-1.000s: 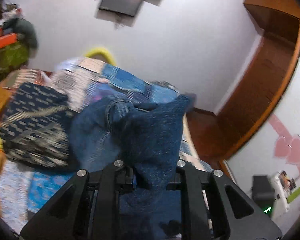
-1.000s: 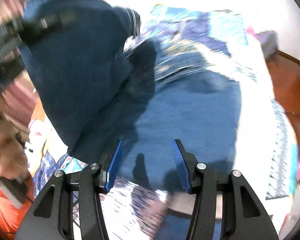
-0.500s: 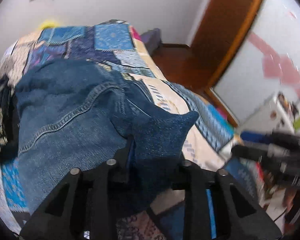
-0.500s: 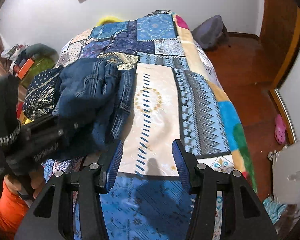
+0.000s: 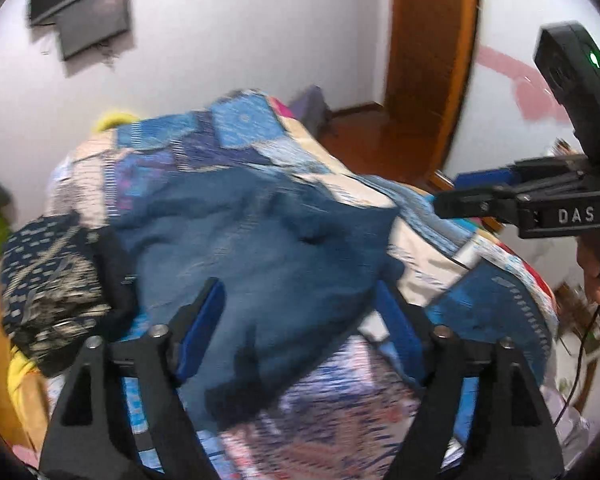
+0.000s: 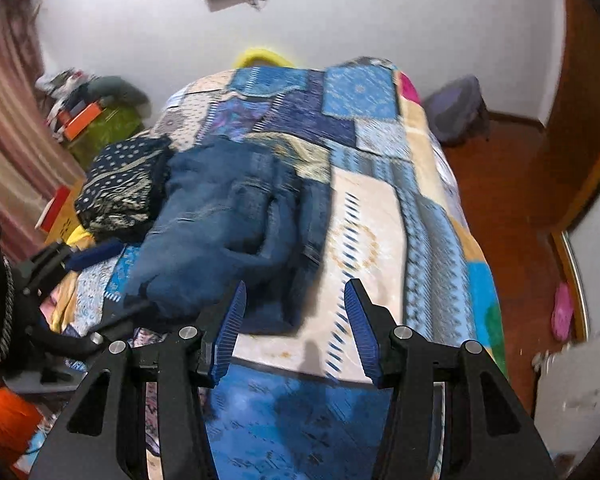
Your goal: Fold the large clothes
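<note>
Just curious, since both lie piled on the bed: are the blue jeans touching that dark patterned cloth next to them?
Touching. In the right wrist view, the jeans press directly against the patterned cloth, no bedspread showing between them.

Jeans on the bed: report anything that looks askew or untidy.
The jeans lie bunched in a lumpy heap on the patchwork bedspread, not a flat fold, butting against the dark patterned garment. Both claws are open.

My left claw (image 5: pixel 300 320) stands with its jaws spread wide, blue pads (image 5: pixel 202 326) facing each other and gripping nothing. My right claw (image 6: pixel 296 330) is likewise parted and empty. In the left wrist view my right hand (image 5: pixel 594 276) wraps that claw's handle.
</note>
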A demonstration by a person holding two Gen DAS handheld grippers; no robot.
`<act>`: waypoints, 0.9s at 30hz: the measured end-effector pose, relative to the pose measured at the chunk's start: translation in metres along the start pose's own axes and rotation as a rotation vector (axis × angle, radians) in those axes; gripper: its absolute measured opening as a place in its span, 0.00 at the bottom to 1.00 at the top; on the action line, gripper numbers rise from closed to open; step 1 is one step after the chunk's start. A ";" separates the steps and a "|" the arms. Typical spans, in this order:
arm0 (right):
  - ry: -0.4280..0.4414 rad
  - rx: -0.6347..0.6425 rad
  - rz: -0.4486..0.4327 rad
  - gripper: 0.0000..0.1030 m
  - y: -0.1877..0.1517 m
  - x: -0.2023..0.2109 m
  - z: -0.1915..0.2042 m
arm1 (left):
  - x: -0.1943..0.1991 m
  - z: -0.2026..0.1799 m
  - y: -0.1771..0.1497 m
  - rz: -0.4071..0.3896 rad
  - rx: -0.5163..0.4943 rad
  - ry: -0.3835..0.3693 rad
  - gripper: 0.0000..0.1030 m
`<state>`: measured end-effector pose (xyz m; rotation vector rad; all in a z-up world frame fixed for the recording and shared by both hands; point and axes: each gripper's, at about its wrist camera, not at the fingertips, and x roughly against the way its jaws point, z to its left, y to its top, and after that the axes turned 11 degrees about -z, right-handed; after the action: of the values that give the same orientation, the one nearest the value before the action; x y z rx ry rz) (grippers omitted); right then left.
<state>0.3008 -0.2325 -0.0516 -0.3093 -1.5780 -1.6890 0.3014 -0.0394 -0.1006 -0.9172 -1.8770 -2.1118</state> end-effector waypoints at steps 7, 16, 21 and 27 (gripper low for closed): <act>0.056 0.132 0.002 0.52 0.016 -0.035 0.043 | -0.003 0.067 -0.009 -0.020 0.089 0.173 0.90; -0.014 0.161 0.127 0.54 0.000 -0.079 0.033 | -0.050 0.096 -0.074 0.170 0.239 0.143 0.91; 0.028 -0.013 0.116 0.69 -0.019 -0.072 -0.006 | -0.047 0.102 -0.090 0.154 0.340 0.101 0.91; 0.013 -0.042 0.131 0.70 -0.019 -0.070 -0.003 | -0.040 0.101 -0.093 0.147 0.318 0.109 0.91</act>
<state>0.3350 -0.2108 -0.1113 -0.4132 -1.4816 -1.6211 0.3191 0.0628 -0.1981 -0.8215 -1.9482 -1.6810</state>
